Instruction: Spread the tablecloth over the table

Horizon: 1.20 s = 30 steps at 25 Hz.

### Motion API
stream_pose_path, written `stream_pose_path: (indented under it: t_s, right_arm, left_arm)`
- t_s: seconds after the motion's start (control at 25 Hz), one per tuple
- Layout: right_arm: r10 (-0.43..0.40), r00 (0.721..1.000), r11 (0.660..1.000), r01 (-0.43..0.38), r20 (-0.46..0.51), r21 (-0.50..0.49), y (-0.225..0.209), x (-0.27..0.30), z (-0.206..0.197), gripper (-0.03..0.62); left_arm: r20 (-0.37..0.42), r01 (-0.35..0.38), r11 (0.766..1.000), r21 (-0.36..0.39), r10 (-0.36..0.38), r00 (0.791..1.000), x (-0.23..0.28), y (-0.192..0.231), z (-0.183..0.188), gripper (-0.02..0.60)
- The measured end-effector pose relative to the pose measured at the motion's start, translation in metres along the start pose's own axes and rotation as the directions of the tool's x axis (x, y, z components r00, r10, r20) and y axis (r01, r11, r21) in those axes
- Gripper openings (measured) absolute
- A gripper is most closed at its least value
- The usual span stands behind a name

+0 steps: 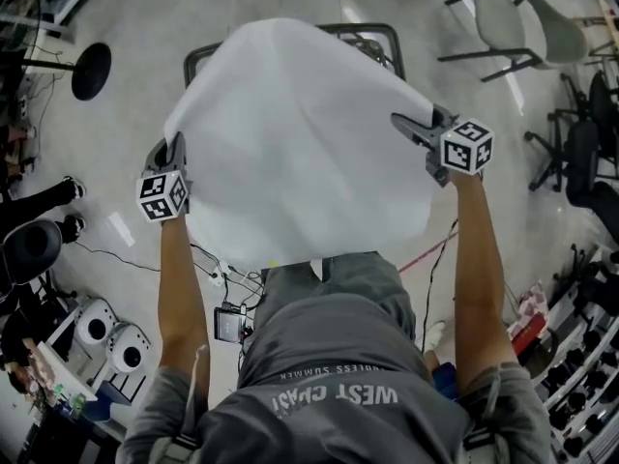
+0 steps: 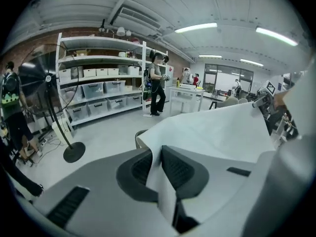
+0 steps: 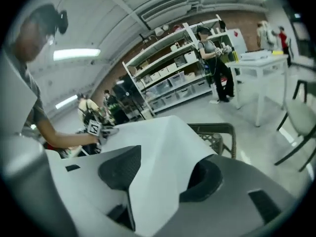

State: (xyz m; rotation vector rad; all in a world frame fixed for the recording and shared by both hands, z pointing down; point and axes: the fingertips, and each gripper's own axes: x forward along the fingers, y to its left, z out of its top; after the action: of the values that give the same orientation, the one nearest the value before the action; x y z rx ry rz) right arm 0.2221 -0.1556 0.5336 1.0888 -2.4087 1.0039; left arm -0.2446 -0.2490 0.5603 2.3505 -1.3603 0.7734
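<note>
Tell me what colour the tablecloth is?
The tablecloth is plain white, clearest in the head view.

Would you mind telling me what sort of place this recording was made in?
Probably a lab or workshop: open shelving stacked with storage bins, a white workbench, and office chairs standing about.

Left tool (image 2: 157, 158) pinching the white tablecloth (image 2: 222, 127).
Its jaws sit closed on the cloth's edge, and the sheet billows away to the right. A dark curved rim (image 2: 138, 136) peeks out under the cloth, possibly the counter. Beyond stand shelving (image 2: 101, 85) with bins, a floor fan (image 2: 74, 152) and a person (image 2: 158, 89).
</note>
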Motion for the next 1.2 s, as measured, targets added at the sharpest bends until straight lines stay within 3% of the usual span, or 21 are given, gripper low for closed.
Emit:
stream_pose_path:
  t_s: [0.12, 0.24, 0.32, 0.4, 0.44, 0.52, 0.56, 0.6, 0.64, 0.68, 0.76, 0.8, 0.84, 0.88, 0.96, 1.08, 1.2]
  right_arm:
    - [0.195, 0.975, 0.962, -0.211, 0.106, 0.171, -0.016, -0.008, 0.017, 0.335]
    - [0.195, 0.953, 0.897, -0.269, 0.231, 0.352, -0.064, -0.007, 0.030, 0.326]
    - [0.099, 0.964, 0.858, -0.208, 0.246, 0.470, -0.102, -0.005, 0.022, 0.227]
    - [-0.071, 0.982, 0.848, -0.032, 0.173, 0.529, -0.134, -0.002, 0.010, 0.038]
    - [-0.135, 0.981, 0.858, 0.046, 0.137, 0.511, -0.139, 0.001, 0.007, 0.034]
    - [-0.175, 0.978, 0.923, 0.122, 0.117, 0.364, -0.124, 0.009, 0.016, 0.022]
    - [-0.174, 0.978, 0.962, 0.143, 0.118, 0.233, -0.105, 0.012, 0.023, 0.017]
    - [-0.166, 0.980, 0.985, 0.160, 0.112, 0.062, -0.079, 0.015, 0.030, 0.014]
    - [-0.151, 0.984, 0.976, 0.163, 0.091, -0.144, -0.045, 0.020, 0.034, 0.014]
    - [-0.133, 0.990, 0.923, 0.140, 0.043, -0.360, -0.005, 0.025, 0.033, 0.014]
    - [-0.110, 0.988, 0.714, 0.002, -0.110, -0.700, 0.071, 0.037, 0.007, 0.020]
    - [-0.101, 0.979, 0.612, -0.079, -0.177, -0.787, 0.097, 0.043, -0.015, 0.021]
    - [-0.093, 0.970, 0.550, -0.137, -0.223, -0.824, 0.110, 0.048, -0.037, 0.021]
    - [-0.091, 0.965, 0.537, -0.161, -0.246, -0.828, 0.111, 0.051, -0.054, 0.015]
    - [-0.132, 0.965, 0.593, -0.105, -0.225, -0.799, 0.084, 0.051, -0.067, 0.014]
    - [-0.281, 0.952, 0.675, 0.106, -0.121, -0.730, 0.007, 0.039, -0.057, 0.014]
    - [-0.421, 0.906, 0.797, 0.346, -0.044, -0.495, -0.089, 0.022, -0.045, 0.014]
  left_arm:
    - [-0.020, 0.004, 0.999, -0.045, -0.005, 1.000, 0.010, 0.012, -0.018, 0.014]
    - [-0.049, 0.000, 0.998, -0.069, -0.004, 0.999, 0.021, 0.018, -0.032, 0.015]
    - [-0.072, -0.005, 0.996, -0.085, -0.001, 0.997, 0.029, 0.022, -0.042, 0.015]
    - [-0.093, -0.015, 0.994, -0.108, 0.005, 0.996, 0.035, 0.027, -0.054, 0.017]
    - [-0.103, -0.023, 0.993, -0.119, 0.011, 0.995, 0.037, 0.030, -0.060, 0.017]
    - [-0.122, -0.047, 0.989, -0.140, 0.030, 0.992, 0.040, 0.035, -0.072, 0.018]
    - [-0.129, -0.059, 0.987, -0.150, 0.039, 0.991, 0.041, 0.037, -0.077, 0.020]
    - [-0.134, -0.070, 0.985, -0.159, 0.049, 0.990, 0.041, 0.039, -0.080, 0.021]
    - [-0.136, -0.081, 0.983, -0.165, 0.059, 0.989, 0.041, 0.041, -0.083, 0.021]
    - [-0.136, -0.091, 0.982, -0.167, 0.068, 0.988, 0.042, 0.041, -0.085, 0.020]
    - [-0.139, -0.109, 0.981, -0.159, 0.087, 0.986, 0.043, 0.041, -0.088, 0.020]
    - [-0.145, -0.118, 0.981, -0.153, 0.096, 0.985, 0.044, 0.040, -0.089, 0.020]
    - [-0.153, -0.126, 0.981, -0.147, 0.104, 0.983, 0.044, 0.039, -0.091, 0.020]
    - [-0.160, -0.134, 0.981, -0.139, 0.112, 0.981, 0.045, 0.037, -0.093, 0.020]
    - [-0.163, -0.146, 0.982, -0.122, 0.125, 0.979, 0.045, 0.035, -0.093, 0.020]
    - [-0.159, -0.157, 0.983, -0.090, 0.141, 0.977, 0.044, 0.035, -0.092, 0.020]
    - [-0.167, -0.167, 0.984, -0.056, 0.155, 0.974, 0.047, 0.032, -0.093, 0.021]
